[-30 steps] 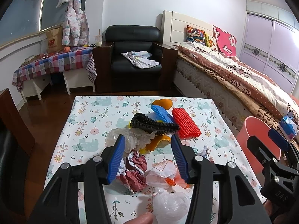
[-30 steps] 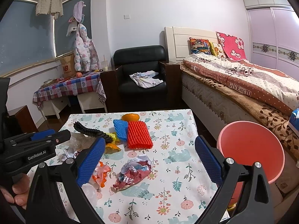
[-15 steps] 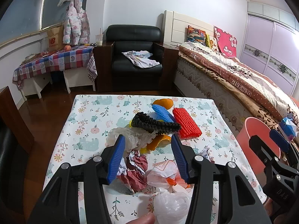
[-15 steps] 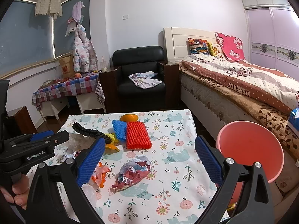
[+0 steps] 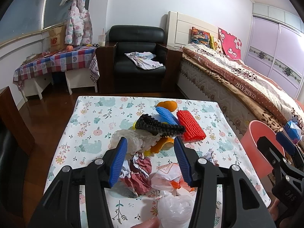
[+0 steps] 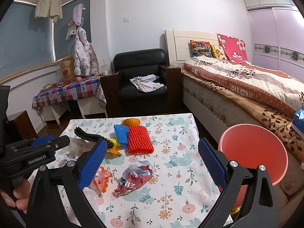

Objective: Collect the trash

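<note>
So I'm sitting with both grippers spread open and holding nothing, hovering over the near end of the table [image 6: 171, 133] with its floral cloth. The left gripper [image 5: 150, 159] frames the pile in the lower middle of its view: a crumpled dark red wrapper [image 5: 140, 172], a clear bag with orange bits in it [image 5: 169, 176] and a white plastic bag [image 5: 174, 210] right at the bottom edge. The right gripper [image 6: 150, 163] has a second crumpled red wrapper [image 6: 134, 178] lower centre between its fingers, and the pink bin [image 6: 254, 155] sits off the table's edge at the right of frame.

What worries me from here:

- the trash is heaped and overlapping, so closing on one piece probably drags its neighbours along and something slides off the cloth onto the floor
- film bags are floppy and slippery, I could pinch just a corner and lose it on the way to the bin
- the bin is beside the table and below its surface, so letting go too early means a miss
- further up, the black foam net [image 5: 159, 127] lies across the blue net [image 5: 165, 114] just beside the red net [image 5: 190, 125], with an orange [image 5: 167, 105] behind them. The orange could roll if bumped, and I honestly can't tell if it counts as trash
- the two grippers are close, so they could clash if both go for the same heap
</note>
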